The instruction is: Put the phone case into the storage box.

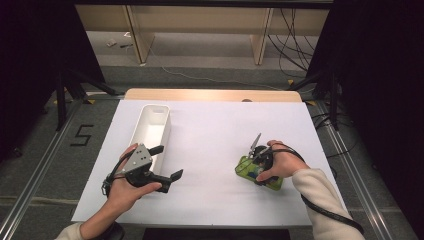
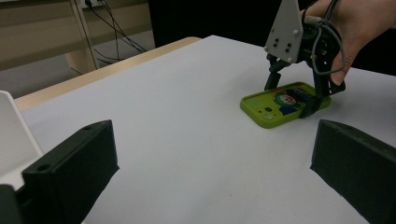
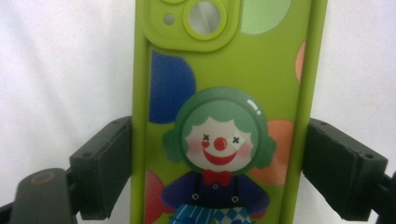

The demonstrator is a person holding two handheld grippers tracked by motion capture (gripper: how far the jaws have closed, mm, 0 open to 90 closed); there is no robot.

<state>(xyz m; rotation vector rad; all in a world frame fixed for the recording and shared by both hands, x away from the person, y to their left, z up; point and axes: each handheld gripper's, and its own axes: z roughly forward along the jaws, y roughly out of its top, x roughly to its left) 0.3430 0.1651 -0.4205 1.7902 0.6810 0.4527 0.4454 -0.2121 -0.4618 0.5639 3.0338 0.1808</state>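
A grey floor point(image 1: 45, 150) is seen around the white-covered table point(image 1: 220, 130). At the top of the frame, wooden furniture legs point(image 1: 140, 35) and loose black cables point(image 1: 295, 40) are shown, flanked by dark curtains point(image 1: 30, 60).

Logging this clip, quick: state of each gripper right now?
Left gripper: open, holding nothing.
Right gripper: fingers on both sides of the green phone case, touching its edges.

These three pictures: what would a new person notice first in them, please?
First, the bright green phone case with a clown drawing, lying flat at the right of the white table; the right gripper straddles its long edges. Then the long white bin at the left, with the open left gripper just beside it.
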